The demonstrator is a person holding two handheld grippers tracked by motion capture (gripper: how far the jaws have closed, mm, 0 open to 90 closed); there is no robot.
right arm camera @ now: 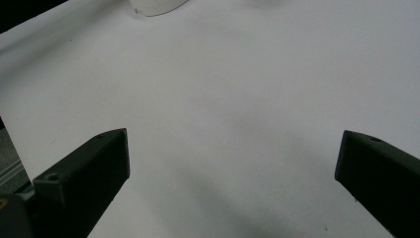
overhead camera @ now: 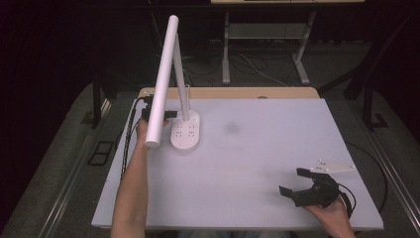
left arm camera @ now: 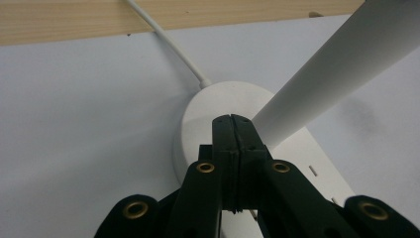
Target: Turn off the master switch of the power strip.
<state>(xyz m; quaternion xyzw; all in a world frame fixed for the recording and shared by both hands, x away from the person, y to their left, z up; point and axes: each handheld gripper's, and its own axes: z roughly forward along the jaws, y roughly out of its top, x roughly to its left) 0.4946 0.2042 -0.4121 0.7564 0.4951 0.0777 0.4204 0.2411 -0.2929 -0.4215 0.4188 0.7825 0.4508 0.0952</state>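
- High view: desk lamp standing near the far left of the white table, oval base flat on the surface, thin post rising from it, long white tube head slanting down toward the near left. Left gripper just beside the base, partly hidden behind the tube. Right gripper well apart at the near right, resting low over bare table, jaws spread and holding nothing.
- Left gripper view: black jaws pressed tight together, nothing pinched between them, tips poised over the rear of the base; white cord leading off toward the wooden edge; tube head crossing at the right.
- Right gripper view: both jaws far apart over plain white table, rim of the base just at the top.
- Handling, as a judgement: base likely weighted and steady, plastic smooth and slippery; tube head light but rigid, hinged, probably best pushed or gripped near its free end; post too slim to trust for lifting.
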